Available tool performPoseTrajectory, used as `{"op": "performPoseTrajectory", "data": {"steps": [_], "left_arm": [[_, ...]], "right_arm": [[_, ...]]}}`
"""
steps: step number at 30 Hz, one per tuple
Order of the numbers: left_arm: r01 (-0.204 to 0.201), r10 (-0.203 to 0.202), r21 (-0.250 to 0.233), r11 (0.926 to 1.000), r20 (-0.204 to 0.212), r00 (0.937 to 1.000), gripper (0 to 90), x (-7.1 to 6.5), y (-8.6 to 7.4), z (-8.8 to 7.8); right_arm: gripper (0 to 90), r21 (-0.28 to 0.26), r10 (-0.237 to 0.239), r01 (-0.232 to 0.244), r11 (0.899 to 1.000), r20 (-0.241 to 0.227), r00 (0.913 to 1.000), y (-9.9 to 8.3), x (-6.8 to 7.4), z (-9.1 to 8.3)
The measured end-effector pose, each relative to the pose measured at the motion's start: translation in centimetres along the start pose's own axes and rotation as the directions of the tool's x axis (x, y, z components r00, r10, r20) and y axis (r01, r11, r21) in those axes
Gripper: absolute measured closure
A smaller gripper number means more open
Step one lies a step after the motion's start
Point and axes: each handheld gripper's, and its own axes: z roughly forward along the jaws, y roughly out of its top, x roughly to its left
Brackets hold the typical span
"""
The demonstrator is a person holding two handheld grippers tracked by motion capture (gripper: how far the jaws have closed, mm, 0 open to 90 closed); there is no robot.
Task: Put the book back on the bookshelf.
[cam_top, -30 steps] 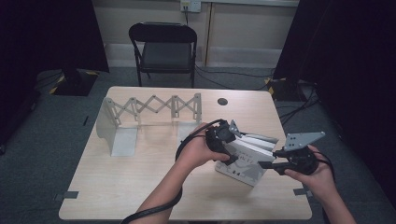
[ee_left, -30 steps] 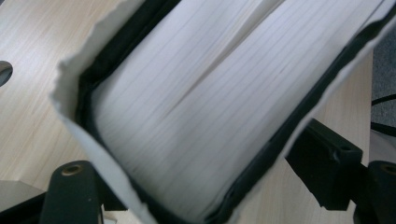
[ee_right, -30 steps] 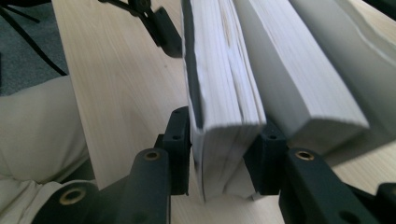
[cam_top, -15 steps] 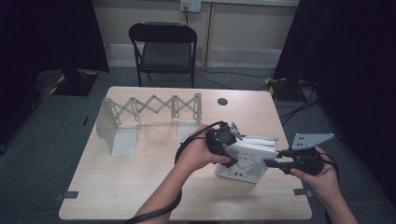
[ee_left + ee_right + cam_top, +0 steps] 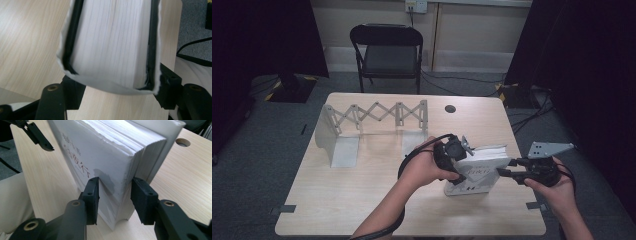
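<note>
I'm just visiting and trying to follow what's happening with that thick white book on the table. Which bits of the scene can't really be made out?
- Thick white paperback book: cover lettering too small in the high view; in the right gripper view it is slanted and partly cut off by the jaws.
- Left gripper: the hand covers its jaws in the high view.
- Grey metal expanding book rack: what lies behind its left end plate is hidden.
- Book's top end: cut off by the left gripper view's upper edge.
</note>
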Motion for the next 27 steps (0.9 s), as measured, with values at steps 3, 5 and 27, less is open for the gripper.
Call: {"op": "performPoseTrajectory", "data": {"steps": [3,5,27], "left_arm": [[-0.008,0.008,0.008,0.9999,-0.007,0.9999,36.1,-0.1,0.3,0.0],[0.001,-0.001,0.005,1.0000,-0.004,1.0000,36.6,0.0,0.5,0.0],[-0.027,0.027,0.024,0.9994,0.011,0.9996,40.2,0.6,3.9,0.6]], "right_arm": [[57.8,0.002,0.002,-0.002,1.000,-0.007,1.0000,-0.2,-0.1,0.1],[56.0,0.006,0.001,-0.001,1.000,-0.003,1.0000,-0.3,0.0,0.2],[46.5,0.025,0.011,-0.011,1.000,-0.002,0.9999,-1.3,0.5,1.4]]}}
